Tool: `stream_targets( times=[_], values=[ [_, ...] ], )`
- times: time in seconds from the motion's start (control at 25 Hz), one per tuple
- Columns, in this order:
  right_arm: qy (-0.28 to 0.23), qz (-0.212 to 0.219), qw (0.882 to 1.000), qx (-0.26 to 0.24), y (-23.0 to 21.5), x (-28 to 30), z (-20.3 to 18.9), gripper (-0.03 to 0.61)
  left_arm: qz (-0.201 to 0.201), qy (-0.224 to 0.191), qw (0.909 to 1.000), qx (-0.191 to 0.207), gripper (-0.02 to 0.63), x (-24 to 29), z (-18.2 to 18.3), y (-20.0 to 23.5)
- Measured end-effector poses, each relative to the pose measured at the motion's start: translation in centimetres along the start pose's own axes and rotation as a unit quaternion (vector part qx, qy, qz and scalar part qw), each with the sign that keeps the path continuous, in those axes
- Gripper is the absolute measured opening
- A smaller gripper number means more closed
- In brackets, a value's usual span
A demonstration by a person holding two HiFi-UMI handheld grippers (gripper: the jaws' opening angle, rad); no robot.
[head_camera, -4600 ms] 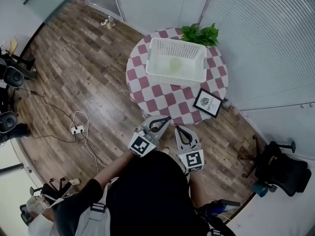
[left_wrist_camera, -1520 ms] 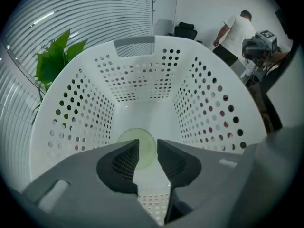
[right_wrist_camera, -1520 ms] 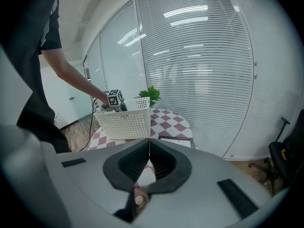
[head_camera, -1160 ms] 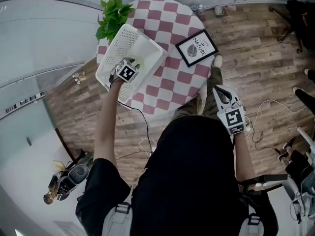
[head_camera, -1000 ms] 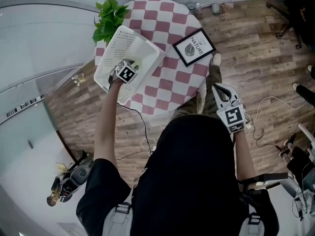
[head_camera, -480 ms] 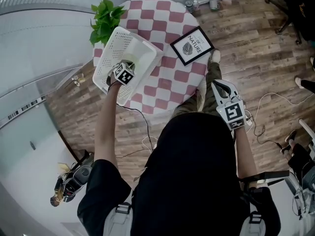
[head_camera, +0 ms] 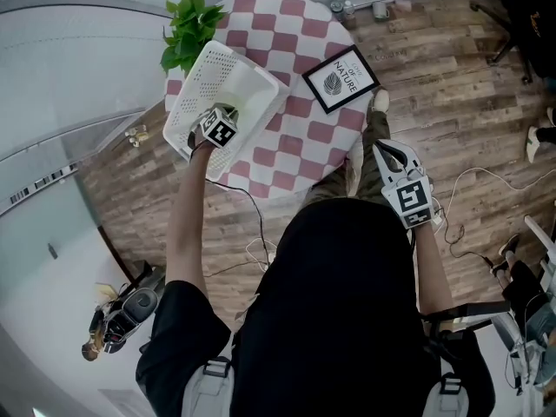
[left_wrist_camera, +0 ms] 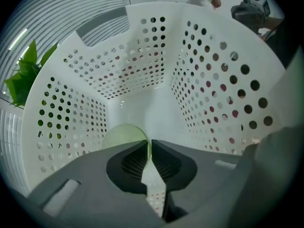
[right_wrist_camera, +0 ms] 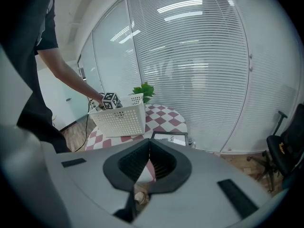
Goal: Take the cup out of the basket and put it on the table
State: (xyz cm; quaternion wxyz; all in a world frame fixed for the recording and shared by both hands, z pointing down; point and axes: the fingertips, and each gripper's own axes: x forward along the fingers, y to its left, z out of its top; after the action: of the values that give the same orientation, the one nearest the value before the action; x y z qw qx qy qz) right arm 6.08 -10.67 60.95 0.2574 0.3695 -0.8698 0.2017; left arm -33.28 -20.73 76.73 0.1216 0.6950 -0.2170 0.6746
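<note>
The pale green cup [left_wrist_camera: 121,135] stands on the floor of the white perforated basket [left_wrist_camera: 142,70], which sits on the checked round table [head_camera: 295,33]. My left gripper [left_wrist_camera: 149,147] points straight down into the basket. Its jaws have just been closing and now pinch the cup's near rim, a thin green edge showing between the pads. In the head view its marker cube [head_camera: 219,129] hides the cup. My right gripper [head_camera: 390,148] is shut on nothing and hangs off the table's edge, beside the person's body.
A black-framed picture [head_camera: 340,79] lies on the table to the right of the basket. A green potted plant [head_camera: 189,26] stands behind the basket [head_camera: 198,76]. Cables lie on the wood floor, and an office chair [right_wrist_camera: 285,151] is at the right.
The left gripper, held near the body several seconds ago, is now down inside the basket and over the last second has barely shifted. The right gripper has stayed in place.
</note>
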Motion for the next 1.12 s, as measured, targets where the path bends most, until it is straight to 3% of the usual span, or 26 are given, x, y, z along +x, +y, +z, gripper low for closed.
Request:
stream_targets(
  times=[1.12],
  values=[
    [-0.007, 0.024, 0.999, -0.036, 2.9, 1.4, 1.6, 0.009, 0.021, -0.051, 0.9984, -0.015, 0.031, -3.7, 0.3, -0.2]
  ],
)
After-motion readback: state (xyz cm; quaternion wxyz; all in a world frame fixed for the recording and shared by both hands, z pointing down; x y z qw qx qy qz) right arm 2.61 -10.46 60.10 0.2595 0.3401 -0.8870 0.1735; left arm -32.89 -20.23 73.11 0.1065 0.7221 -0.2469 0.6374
